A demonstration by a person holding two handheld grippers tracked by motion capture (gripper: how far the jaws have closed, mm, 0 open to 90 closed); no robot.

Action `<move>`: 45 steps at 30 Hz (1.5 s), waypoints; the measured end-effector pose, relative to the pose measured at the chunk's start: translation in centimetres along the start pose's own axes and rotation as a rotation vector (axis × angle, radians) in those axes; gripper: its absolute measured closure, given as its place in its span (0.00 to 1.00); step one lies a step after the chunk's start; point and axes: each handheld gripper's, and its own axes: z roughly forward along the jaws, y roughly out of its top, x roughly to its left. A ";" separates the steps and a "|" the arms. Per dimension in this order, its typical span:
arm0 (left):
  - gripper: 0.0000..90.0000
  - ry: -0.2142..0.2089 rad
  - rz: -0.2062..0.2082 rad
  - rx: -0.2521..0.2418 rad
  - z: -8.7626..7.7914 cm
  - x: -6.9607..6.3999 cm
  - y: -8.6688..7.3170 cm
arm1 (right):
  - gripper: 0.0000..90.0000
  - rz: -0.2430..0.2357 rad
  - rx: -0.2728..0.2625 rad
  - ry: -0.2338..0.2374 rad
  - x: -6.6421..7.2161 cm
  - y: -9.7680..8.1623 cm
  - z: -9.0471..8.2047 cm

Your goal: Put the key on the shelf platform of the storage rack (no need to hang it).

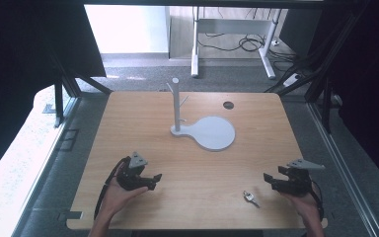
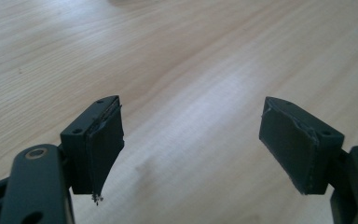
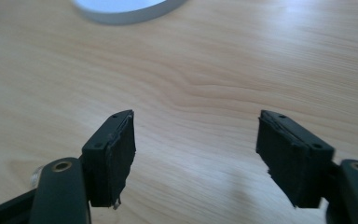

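Note:
A white stand (image 1: 176, 106) with a thin post and small pegs rises from a round white base plate (image 1: 216, 133) in the middle of the wooden table (image 1: 143, 123). A small metal key (image 1: 249, 197) lies near the front edge, right of centre. My left gripper (image 1: 157, 177) rests low over the front left of the table, jaws open, nothing between them (image 2: 191, 140). My right gripper (image 1: 266, 178) sits at the front right, a little right of the key, jaws wide open over bare wood (image 3: 196, 149). The base plate's rim (image 3: 121, 11) shows ahead of it.
A dark round hole (image 1: 228, 104) sits in the tabletop at the back right. Black frame struts stand around the table. Desk legs and cables (image 1: 246, 44) are on the floor beyond the far edge.

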 end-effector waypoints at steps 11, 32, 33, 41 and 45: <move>0.30 0.085 -0.025 -0.030 -0.5 0.1 -0.6 | 0.42 0.016 0.047 -0.017 -0.4 -0.5 1.1; 0.30 0.028 0.051 -0.006 -0.9 0.1 -1.2 | 0.49 -0.140 0.318 0.040 1.4 2.5 -0.3; 0.30 0.026 0.054 -0.015 -1.0 0.1 -1.2 | 0.49 -0.160 0.345 0.052 1.8 3.5 -0.5; 0.31 0.042 0.047 0.021 -0.6 0.4 -1.3 | 0.54 -0.264 0.440 0.042 3.4 6.3 -0.5; 0.31 0.039 0.060 0.046 -0.2 0.1 -1.4 | 0.54 -0.296 0.495 0.036 4.1 7.0 -0.3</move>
